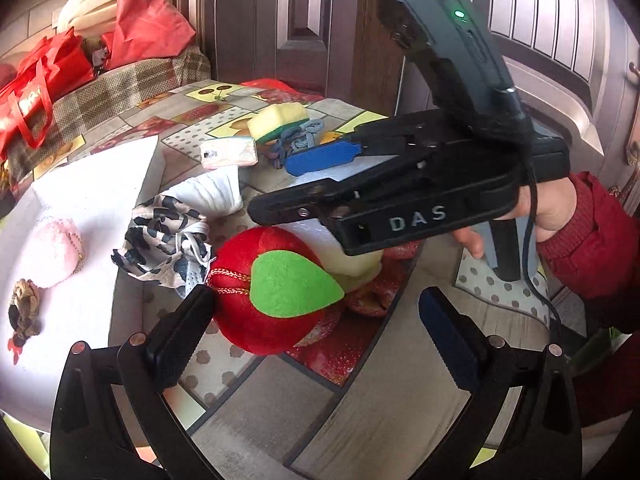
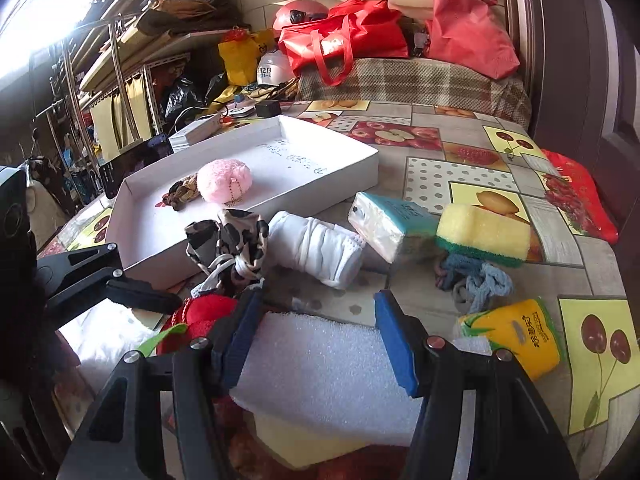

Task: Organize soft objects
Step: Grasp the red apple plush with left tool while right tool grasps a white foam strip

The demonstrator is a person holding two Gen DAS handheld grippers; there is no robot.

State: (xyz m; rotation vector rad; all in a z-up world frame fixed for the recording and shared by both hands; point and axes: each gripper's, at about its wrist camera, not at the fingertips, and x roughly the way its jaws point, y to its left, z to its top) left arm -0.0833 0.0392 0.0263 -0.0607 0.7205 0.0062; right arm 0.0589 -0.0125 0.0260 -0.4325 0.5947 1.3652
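Left gripper: jaws wide apart, nothing held, round red plush apple between tips on table. Right gripper: blue ribbed pads astride white foam sheet; grip cannot tell. Shallow white tray: fluffy pink pompom.

Daylight glares from a blown-out window upper left; the shallow white cardboard tray overexposes. Fisheye bending and dark vignetting mark both views' edges.
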